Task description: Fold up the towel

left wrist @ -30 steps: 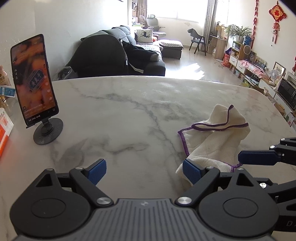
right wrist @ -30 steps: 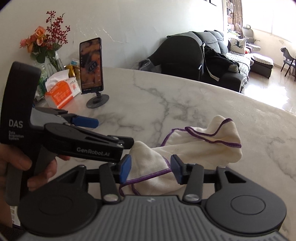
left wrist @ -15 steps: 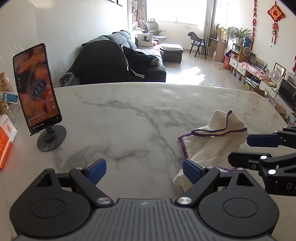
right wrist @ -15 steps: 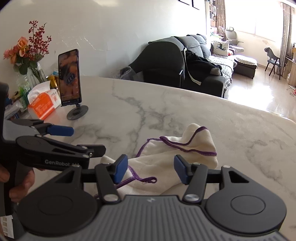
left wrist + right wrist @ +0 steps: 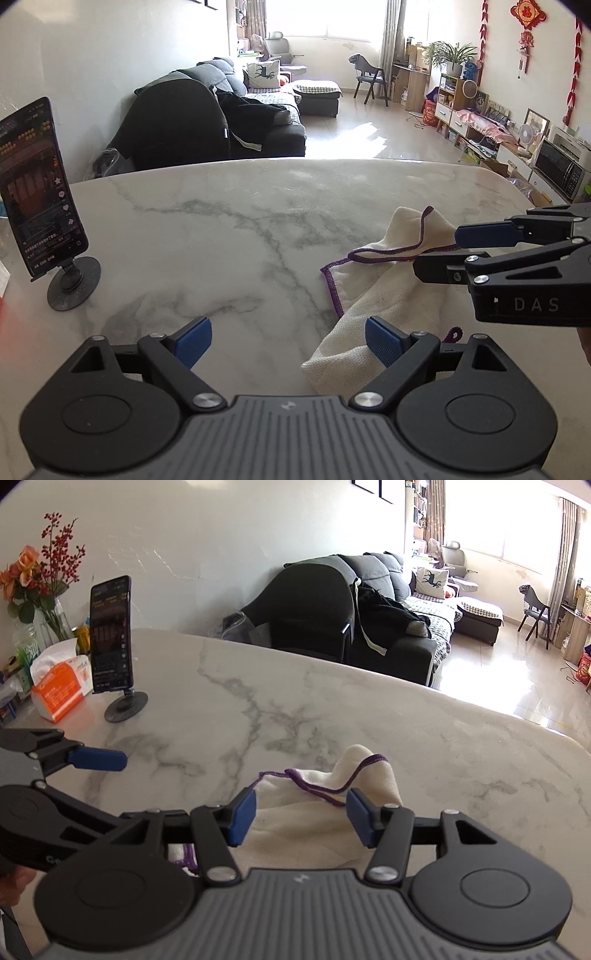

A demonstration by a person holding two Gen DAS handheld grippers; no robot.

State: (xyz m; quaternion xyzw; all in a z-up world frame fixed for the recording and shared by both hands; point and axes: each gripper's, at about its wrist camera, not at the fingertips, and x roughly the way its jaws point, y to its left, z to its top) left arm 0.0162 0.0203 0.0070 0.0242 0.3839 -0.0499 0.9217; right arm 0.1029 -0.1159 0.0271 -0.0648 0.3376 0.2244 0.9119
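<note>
A crumpled cream cloth towel with purple stitched edging (image 5: 384, 291) lies bunched on the white grey-veined marble worktop (image 5: 236, 236), toward its right side. The left gripper (image 5: 288, 341) sits low and level over the worktop, its blue-padded fingers (image 5: 194, 341) spread wide, the right pad at the towel's near corner. The right gripper (image 5: 301, 818) hovers level above the cloth, fingers spread and holding nothing. A black smartphone on a round stand (image 5: 112, 642) stands upright at far left.
</note>
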